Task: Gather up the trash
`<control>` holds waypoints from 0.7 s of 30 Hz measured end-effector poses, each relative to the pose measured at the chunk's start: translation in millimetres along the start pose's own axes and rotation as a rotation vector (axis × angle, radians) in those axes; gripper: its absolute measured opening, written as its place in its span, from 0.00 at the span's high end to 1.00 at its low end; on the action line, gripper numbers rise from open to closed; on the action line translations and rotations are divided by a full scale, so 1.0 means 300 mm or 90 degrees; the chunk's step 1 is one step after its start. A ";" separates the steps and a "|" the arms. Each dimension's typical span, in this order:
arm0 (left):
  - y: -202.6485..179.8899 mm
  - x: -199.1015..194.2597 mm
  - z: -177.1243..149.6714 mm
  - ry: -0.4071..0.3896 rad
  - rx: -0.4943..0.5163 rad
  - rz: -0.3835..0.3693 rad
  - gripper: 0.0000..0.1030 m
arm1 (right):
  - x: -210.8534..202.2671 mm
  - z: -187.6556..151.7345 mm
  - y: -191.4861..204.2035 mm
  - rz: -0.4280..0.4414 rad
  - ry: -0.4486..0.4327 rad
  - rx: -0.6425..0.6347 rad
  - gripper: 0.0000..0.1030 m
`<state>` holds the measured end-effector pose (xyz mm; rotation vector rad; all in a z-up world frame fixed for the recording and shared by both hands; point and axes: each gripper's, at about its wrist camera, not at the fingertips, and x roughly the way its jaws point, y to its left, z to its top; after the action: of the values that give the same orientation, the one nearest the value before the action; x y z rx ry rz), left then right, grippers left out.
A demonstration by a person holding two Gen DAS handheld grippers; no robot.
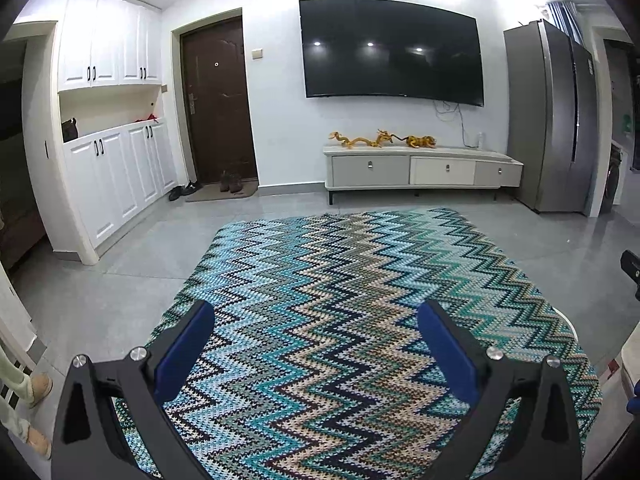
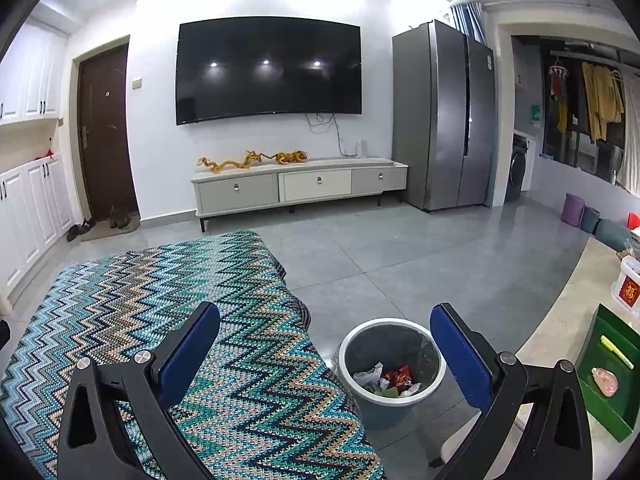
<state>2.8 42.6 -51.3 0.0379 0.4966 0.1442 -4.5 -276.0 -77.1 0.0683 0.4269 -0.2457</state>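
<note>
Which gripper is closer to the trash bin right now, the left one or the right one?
The right gripper. The trash bin sits between its open fingers in its view, while the left gripper sees only the zigzag cloth.

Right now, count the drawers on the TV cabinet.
3, in one row: left drawer, middle drawer, right drawer beside the fridge. None seem hidden.

Before you, the grey tiled floor carries a table draped in blue zigzag knitted cloth and, just beside it, a round white-rimmed bin holding wrappers.
</note>
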 end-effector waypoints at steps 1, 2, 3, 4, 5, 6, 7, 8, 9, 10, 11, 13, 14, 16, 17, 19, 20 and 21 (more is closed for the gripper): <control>-0.004 0.000 0.004 0.001 -0.001 -0.002 0.01 | 0.001 0.002 -0.002 -0.001 -0.001 0.000 0.00; -0.008 0.002 0.006 0.002 -0.002 -0.003 0.01 | 0.001 0.004 -0.004 -0.001 -0.002 0.000 0.00; -0.013 0.003 0.007 0.004 -0.001 -0.004 0.01 | 0.001 0.005 -0.005 -0.002 -0.003 0.000 0.00; -0.016 0.005 0.007 0.005 -0.001 -0.004 0.01 | 0.000 0.006 -0.008 -0.003 -0.005 0.000 0.00; -0.019 0.007 0.008 0.006 0.000 -0.005 0.01 | 0.000 0.007 -0.010 -0.003 -0.006 0.000 0.00; -0.021 0.008 0.007 0.007 0.001 -0.006 0.01 | 0.000 0.006 -0.010 -0.004 -0.007 0.000 0.00; -0.023 0.011 0.007 0.009 0.002 -0.007 0.01 | 0.000 0.006 -0.009 -0.006 -0.008 0.000 0.00; -0.024 0.012 0.006 0.010 0.003 -0.008 0.01 | 0.002 0.006 -0.011 -0.007 -0.009 0.001 0.00; -0.027 0.014 0.005 0.011 0.004 -0.010 0.01 | 0.004 0.008 -0.011 -0.007 -0.008 0.001 0.00; -0.029 0.016 0.005 0.012 0.004 -0.010 0.01 | 0.006 0.008 -0.012 -0.008 -0.007 0.001 0.00; -0.031 0.017 0.005 0.012 0.004 -0.010 0.01 | 0.007 0.009 -0.013 -0.009 -0.008 0.000 0.00; -0.033 0.020 0.005 0.015 0.004 -0.012 0.01 | 0.006 0.010 -0.013 -0.011 -0.010 0.001 0.00; -0.034 0.021 0.006 0.017 0.004 -0.014 0.01 | 0.005 0.010 -0.014 -0.011 -0.011 0.001 0.00; -0.039 0.024 0.008 0.017 0.004 -0.015 0.01 | 0.007 0.010 -0.014 -0.012 -0.011 0.001 0.00; -0.040 0.024 0.008 0.016 0.004 -0.016 0.01 | 0.007 0.010 -0.014 -0.012 -0.011 0.000 0.00; -0.043 0.024 0.012 0.017 0.002 -0.021 0.01 | 0.008 0.010 -0.010 -0.012 -0.010 -0.002 0.00; -0.043 0.022 0.014 0.016 0.001 -0.024 0.01 | 0.008 0.011 -0.010 -0.012 -0.010 -0.002 0.00; -0.044 0.021 0.017 0.014 0.000 -0.026 0.01 | 0.007 0.013 -0.010 -0.011 -0.011 -0.002 0.00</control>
<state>12.4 30.4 -50.7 0.0267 0.5195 0.1052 -1.9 -279.9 -74.4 0.0593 0.4101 -0.2627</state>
